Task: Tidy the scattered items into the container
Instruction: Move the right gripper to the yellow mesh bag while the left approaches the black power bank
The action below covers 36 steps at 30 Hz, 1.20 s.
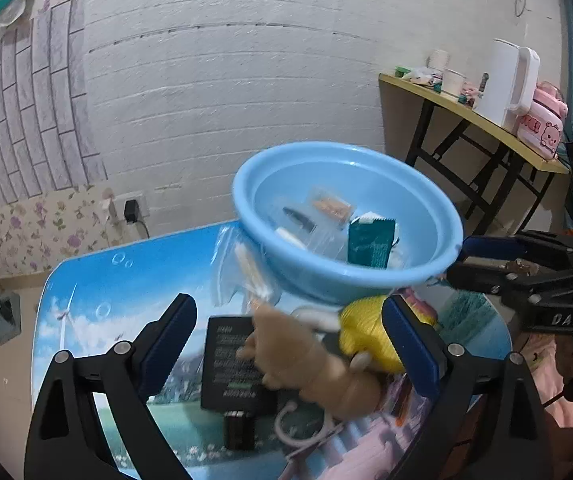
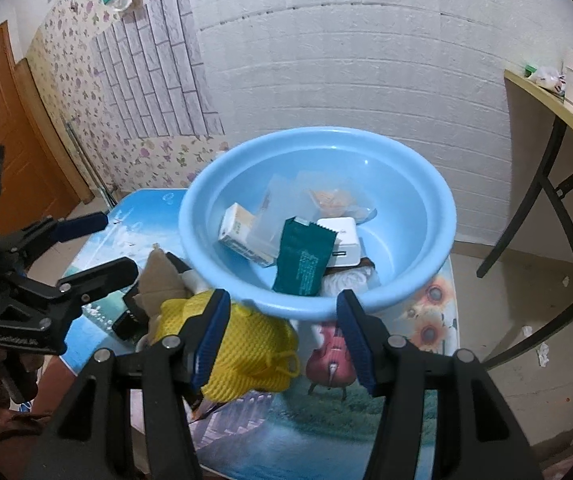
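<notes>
Left claw (image 1: 288, 304) first: it's wide open, pads touching nothing, angled down over the clutter. A tan plush toy (image 1: 306, 360) lies in the gap between its fingers, so my guess is it's lined up as the next thing to grab.

Right claw (image 2: 282, 300) looks clamped on the near rim of the blue basin (image 1: 326, 148). The left view shows its two fingers either side of that rim. The basin sits tilted and seems to be off the table (image 1: 86, 312), mouth leaning toward the claws. Probably so stuff can be dropped in without a long reach.

Everything else, going by the basin:
- Inside it: a green sachet (image 2: 302, 264), a white charger (image 2: 340, 236), a small box (image 2: 238, 228) and some clear packets.
- Right under its near rim: a yellow mesh ball (image 1: 366, 320), touching the plush toy.
- Half tucked under its left side: a clear bag (image 1: 242, 268).
- In front of it, below the toy: a black card (image 1: 230, 364).

So it's partly done: several bits are in and at least four are still out. I'd take the toy next, since it's soft and easy to pinch. The tilted basin could spill if it tips any further.
</notes>
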{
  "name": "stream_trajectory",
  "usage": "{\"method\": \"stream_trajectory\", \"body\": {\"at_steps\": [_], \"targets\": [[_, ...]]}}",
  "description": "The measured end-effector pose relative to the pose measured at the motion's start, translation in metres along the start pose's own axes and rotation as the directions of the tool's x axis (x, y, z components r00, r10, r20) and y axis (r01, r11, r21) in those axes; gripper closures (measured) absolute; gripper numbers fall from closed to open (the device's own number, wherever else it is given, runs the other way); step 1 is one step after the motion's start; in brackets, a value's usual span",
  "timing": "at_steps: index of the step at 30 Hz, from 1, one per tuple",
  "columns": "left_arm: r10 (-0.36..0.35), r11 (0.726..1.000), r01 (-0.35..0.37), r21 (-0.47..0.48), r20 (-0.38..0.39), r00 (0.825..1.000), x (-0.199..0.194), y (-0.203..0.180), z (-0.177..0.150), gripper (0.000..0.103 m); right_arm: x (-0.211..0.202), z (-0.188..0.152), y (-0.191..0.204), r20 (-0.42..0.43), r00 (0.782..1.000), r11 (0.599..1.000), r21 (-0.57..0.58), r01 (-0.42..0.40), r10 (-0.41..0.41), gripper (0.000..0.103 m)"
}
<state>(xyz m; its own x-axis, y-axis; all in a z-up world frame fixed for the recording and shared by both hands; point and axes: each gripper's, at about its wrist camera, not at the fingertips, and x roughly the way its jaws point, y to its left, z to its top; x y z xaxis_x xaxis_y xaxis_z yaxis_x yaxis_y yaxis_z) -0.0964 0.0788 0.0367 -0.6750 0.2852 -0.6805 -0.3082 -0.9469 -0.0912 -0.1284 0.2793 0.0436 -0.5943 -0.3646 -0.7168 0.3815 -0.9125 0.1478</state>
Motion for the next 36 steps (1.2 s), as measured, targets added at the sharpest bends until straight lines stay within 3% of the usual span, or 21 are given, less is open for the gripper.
{"method": "stream_trajectory", "body": {"at_steps": [15, 25, 31, 36], "targets": [[0.034, 0.995, -0.040, -0.087, -0.070, 0.997, 0.004, 0.041, -0.046, 0.009, 0.001, -0.023, 0.009, -0.023, 0.999, 0.999, 0.027, -0.033, 0.034, 0.048], [0.014, 0.996, -0.024, -0.080, -0.130, 0.991, 0.025, 0.043, -0.062, 0.009, 0.015, -0.027, 0.017, -0.062, 0.996, 0.997, 0.034, -0.069, 0.071, 0.048], [0.007, 0.997, -0.019, -0.074, -0.154, 0.988, 0.037, 0.044, -0.063, 0.009, 0.020, -0.024, 0.020, -0.062, 0.993, 0.994, 0.039, -0.101, 0.103, 0.033], [-0.002, 0.998, -0.009, -0.064, -0.170, 0.985, 0.046, 0.045, -0.063, 0.009, 0.028, -0.023, 0.023, -0.080, 0.992, 0.995, 0.034, -0.098, 0.101, 0.030]]}}
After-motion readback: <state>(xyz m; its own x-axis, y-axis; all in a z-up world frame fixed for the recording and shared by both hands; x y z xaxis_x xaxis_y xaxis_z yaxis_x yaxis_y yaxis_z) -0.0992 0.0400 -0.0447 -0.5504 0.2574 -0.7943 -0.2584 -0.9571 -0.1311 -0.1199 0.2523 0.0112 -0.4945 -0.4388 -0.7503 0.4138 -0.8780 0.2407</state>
